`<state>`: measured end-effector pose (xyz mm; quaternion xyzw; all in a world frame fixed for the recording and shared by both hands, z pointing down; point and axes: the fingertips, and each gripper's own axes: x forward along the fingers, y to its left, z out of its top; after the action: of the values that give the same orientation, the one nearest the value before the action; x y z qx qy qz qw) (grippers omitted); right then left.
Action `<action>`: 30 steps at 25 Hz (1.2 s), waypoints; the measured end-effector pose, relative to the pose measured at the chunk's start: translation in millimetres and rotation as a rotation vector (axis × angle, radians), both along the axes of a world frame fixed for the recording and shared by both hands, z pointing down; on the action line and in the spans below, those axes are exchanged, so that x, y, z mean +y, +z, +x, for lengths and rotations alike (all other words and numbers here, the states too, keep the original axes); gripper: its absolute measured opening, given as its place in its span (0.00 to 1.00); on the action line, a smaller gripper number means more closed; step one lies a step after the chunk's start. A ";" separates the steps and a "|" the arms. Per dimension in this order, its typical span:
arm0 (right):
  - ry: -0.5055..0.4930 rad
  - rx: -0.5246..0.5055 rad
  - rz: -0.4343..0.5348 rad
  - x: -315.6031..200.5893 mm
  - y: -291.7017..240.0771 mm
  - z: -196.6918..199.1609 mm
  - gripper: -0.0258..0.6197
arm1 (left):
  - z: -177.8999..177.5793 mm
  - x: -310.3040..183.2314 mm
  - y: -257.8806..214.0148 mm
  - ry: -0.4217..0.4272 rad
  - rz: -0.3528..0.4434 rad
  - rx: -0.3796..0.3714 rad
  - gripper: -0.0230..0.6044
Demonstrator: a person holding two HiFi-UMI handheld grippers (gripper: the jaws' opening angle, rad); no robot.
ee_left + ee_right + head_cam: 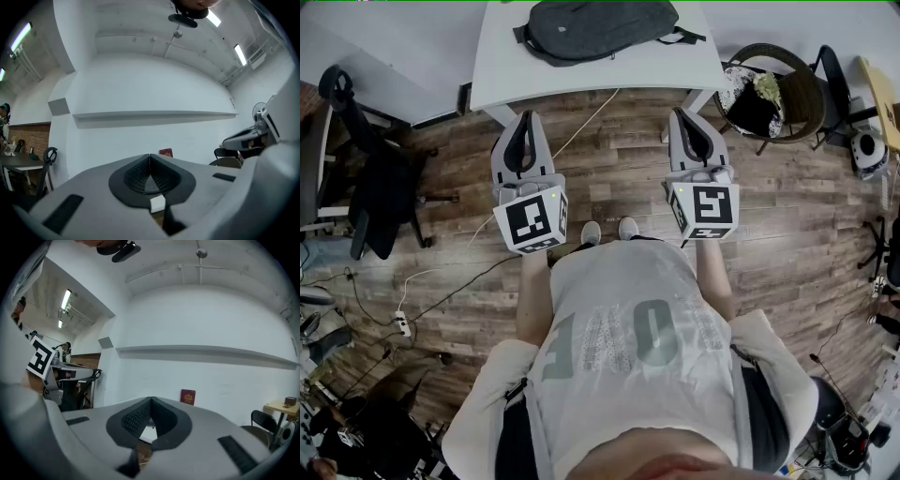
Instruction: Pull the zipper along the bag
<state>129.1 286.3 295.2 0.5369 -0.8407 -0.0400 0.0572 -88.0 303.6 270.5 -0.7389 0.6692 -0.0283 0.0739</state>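
A dark grey backpack lies on the white table at the top of the head view. My left gripper is held level in front of the table's near edge, left of the bag, jaws shut and empty. My right gripper hangs level at the same distance, below the bag's right end, also shut with nothing in it. In the left gripper view the gripper's jaws meet tip to tip before a white wall. The right gripper view shows its gripper the same way. No zipper is visible in any view.
A black office chair stands at the left and a round wicker chair at the right of the table. Cables and a power strip lie on the wooden floor. A small red booklet leans on the far wall.
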 end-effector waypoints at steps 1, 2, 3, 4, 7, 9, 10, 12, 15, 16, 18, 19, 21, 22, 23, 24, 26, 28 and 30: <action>-0.003 -0.001 -0.002 -1.9 0.3 1.9 0.08 | 1.9 -2.1 0.0 0.001 0.000 0.003 0.08; -0.006 -0.003 -0.006 -3.5 0.9 3.9 0.08 | 3.9 -3.9 0.3 0.001 0.000 0.006 0.08; -0.010 -0.006 -0.011 -4.7 1.9 6.1 0.08 | 6.0 -5.2 1.3 0.001 -0.002 0.008 0.08; -0.014 -0.010 -0.018 -5.4 3.5 8.6 0.08 | 8.3 -6.2 2.9 0.000 -0.005 0.008 0.08; -0.034 -0.029 -0.042 -7.6 10.4 17.6 0.08 | 15.7 -8.5 7.7 -0.012 -0.008 0.004 0.08; -0.050 -0.044 -0.059 -8.9 16.8 23.9 0.08 | 20.9 -8.1 10.1 -0.024 -0.006 0.011 0.08; -0.057 -0.052 -0.069 -9.7 20.8 26.8 0.08 | 23.9 -7.2 12.1 -0.029 -0.006 0.016 0.08; -0.067 -0.075 -0.092 -12.4 28.8 31.0 0.08 | 30.0 -5.8 16.5 -0.035 -0.014 0.019 0.08; -0.094 -0.080 -0.119 -14.1 38.3 30.8 0.08 | 35.6 -4.3 24.6 -0.041 -0.030 0.016 0.08; -0.102 -0.069 -0.121 -15.0 40.6 29.8 0.08 | 35.7 -5.7 28.0 -0.044 -0.036 0.016 0.08; -0.106 -0.048 -0.117 -20.4 43.9 29.2 0.08 | 34.4 -12.8 33.0 -0.050 -0.041 0.024 0.08; -0.102 -0.040 -0.114 -25.0 45.1 29.6 0.08 | 33.8 -18.1 34.2 -0.049 -0.038 0.032 0.08; -0.095 -0.018 -0.112 -37.1 48.2 29.0 0.08 | 33.1 -32.0 35.2 -0.038 -0.027 0.042 0.08; -0.098 -0.001 -0.112 -43.8 49.9 27.1 0.08 | 32.9 -40.8 35.7 -0.030 -0.024 0.041 0.08; -0.106 0.014 -0.113 -50.6 51.4 24.0 0.08 | 32.5 -50.7 35.9 -0.022 -0.023 0.039 0.08; -0.116 0.025 -0.112 -57.9 52.2 20.1 0.08 | 31.6 -61.7 35.5 -0.013 -0.021 0.038 0.08; -0.127 0.036 -0.103 -75.6 51.4 11.2 0.08 | 27.1 -85.8 32.7 0.005 -0.012 0.044 0.08; -0.116 0.047 -0.090 -99.3 49.8 1.1 0.08 | 17.4 -113.1 31.1 0.020 -0.001 0.052 0.08; -0.092 0.055 -0.086 -128.1 47.6 -11.0 0.08 | 3.5 -145.6 30.3 0.034 0.000 0.054 0.08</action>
<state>118.1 158.2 342.7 0.4933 -0.8637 -0.0212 0.1011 -84.6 158.0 300.9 -0.7507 0.6582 -0.0070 0.0565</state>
